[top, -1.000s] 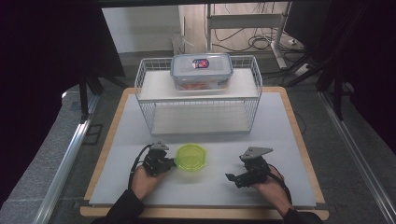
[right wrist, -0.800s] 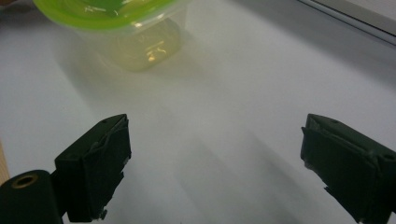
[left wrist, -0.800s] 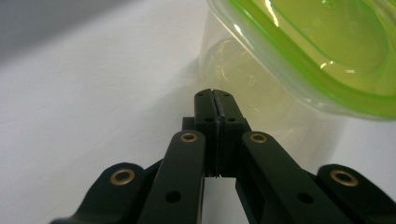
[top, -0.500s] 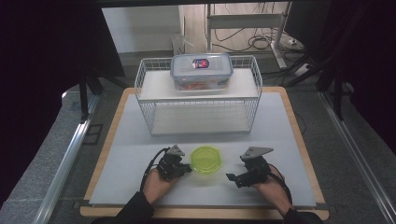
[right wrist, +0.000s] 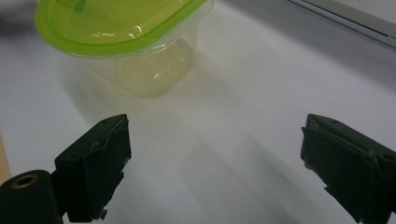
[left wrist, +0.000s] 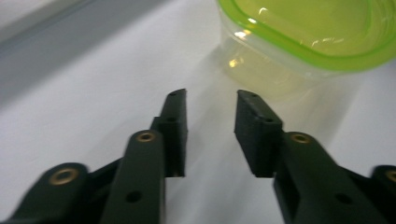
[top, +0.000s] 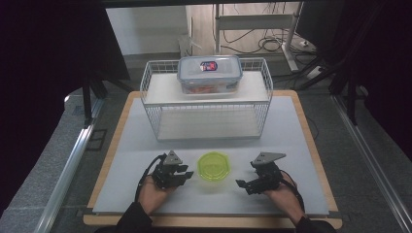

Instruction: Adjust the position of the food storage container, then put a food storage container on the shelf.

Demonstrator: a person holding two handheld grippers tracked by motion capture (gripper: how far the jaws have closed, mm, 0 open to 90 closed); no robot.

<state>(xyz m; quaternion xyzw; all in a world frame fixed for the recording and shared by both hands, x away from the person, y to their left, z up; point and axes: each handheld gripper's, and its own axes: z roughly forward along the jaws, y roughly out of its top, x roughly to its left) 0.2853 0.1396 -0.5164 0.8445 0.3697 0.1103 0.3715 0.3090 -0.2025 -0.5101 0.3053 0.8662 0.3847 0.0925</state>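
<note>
A small clear tub with a lime-green lid [top: 214,166] stands on the white mat between my two grippers. My left gripper [top: 189,174] lies just left of it, pointing at it. Its jaws have just been opening. In the left gripper view the left gripper [left wrist: 210,100] stands open with only bare mat in the gap, and the tub [left wrist: 303,37] is a little ahead, untouched. My right gripper [top: 243,184] rests to the right of the tub. In the right gripper view the right gripper [right wrist: 215,123] is wide open, with the tub [right wrist: 126,28] ahead at the upper left.
A white wire rack [top: 206,119] with two shelves stands at the back of the mat. On its top shelf sits a clear lidded box [top: 210,74] with something orange inside. The mat [top: 296,141] lies on a wooden board, with dark floor and metal rails at both sides.
The tub went right with my left gripper and came to rest midway between the grippers. The left jaws then opened and the gripper drew back left. The right gripper stayed put.
</note>
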